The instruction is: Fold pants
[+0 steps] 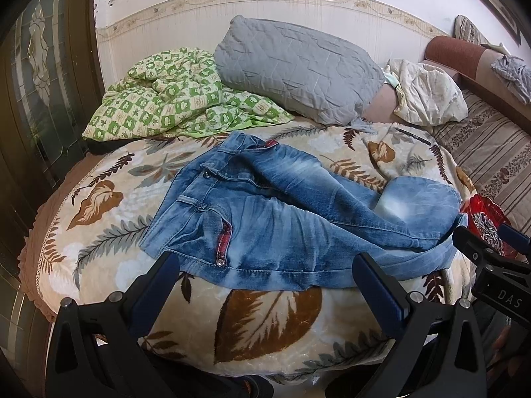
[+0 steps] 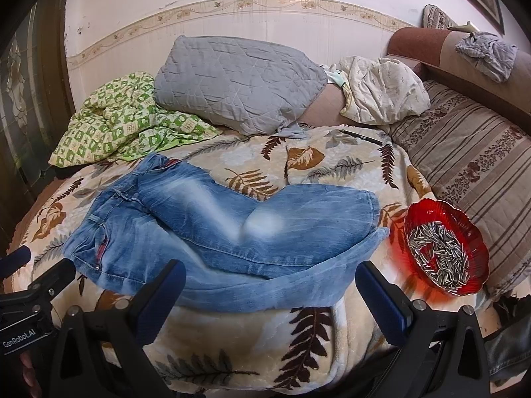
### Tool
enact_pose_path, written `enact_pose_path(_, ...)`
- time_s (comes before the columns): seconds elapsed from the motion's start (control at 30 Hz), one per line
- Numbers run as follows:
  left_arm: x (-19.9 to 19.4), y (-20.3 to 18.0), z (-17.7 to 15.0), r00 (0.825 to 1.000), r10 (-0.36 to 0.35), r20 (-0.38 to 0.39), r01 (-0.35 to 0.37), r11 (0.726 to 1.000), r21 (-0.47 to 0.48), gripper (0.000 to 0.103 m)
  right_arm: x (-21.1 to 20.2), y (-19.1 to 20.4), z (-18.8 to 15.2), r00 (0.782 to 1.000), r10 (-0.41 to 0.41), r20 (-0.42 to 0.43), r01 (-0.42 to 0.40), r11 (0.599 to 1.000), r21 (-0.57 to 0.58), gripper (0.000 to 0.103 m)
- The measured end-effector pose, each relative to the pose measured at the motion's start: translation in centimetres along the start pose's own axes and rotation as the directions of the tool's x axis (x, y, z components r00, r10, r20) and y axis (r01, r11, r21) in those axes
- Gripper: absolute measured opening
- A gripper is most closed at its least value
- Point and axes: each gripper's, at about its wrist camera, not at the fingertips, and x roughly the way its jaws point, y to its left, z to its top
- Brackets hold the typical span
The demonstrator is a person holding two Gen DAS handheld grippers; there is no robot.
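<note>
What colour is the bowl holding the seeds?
Red, translucent bowl; it shows best in the right wrist view.

Two texts could be read. In the left wrist view, the white letters "DAS" stood on the black body of the right gripper (image 1: 491, 243), at the right edge. In the right wrist view, "GenRobot.AI" was printed in white on the black body of the left gripper (image 2: 33, 265), at the lower left corner.

Faded denim pants (image 1: 298, 219) lie on a plush, fuzzy blanket (image 1: 265, 325) beside a glossy red glass bowl (image 2: 478, 242).
</note>
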Motion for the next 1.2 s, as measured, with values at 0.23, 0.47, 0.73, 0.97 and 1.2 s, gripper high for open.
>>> enact_pose_path(0.23,0.1,0.0,0.1,1.000,0.001,0.000,-0.001,1.000,-0.002,0.103,-0.1,0.0,0.0,1.000,0.002,-0.002,-0.002,1.000,-0.002,0.103)
enact_pose_path(0.47,0.1,0.0,0.1,1.000,0.003,-0.005,-0.003,1.000,0.000,0.103,-0.1,0.1,-0.1,1.000,0.002,-0.001,-0.002,1.000,-0.002,0.103)
enact_pose_path(0.73,0.1,-0.1,0.1,1.000,0.006,-0.004,-0.006,1.000,0.000,0.103,0.0,0.1,-0.1,1.000,0.004,-0.001,-0.004,1.000,-0.002,0.103)
enact_pose_path(0.97,0.3,-0.3,0.4,1.000,0.003,-0.006,-0.003,1.000,0.019,0.103,0.2,0.0,-0.1,1.000,0.018,-0.005,-0.018,1.000,0.006,0.103)
enact_pose_path(1.2,1.9,-1.9,2.9,0.985,-0.174,0.013,0.167,0.960,0.225,0.103,0.4,-2.4,0.8,0.998,0.064,0.002,-0.064,0.998,0.010,0.103)
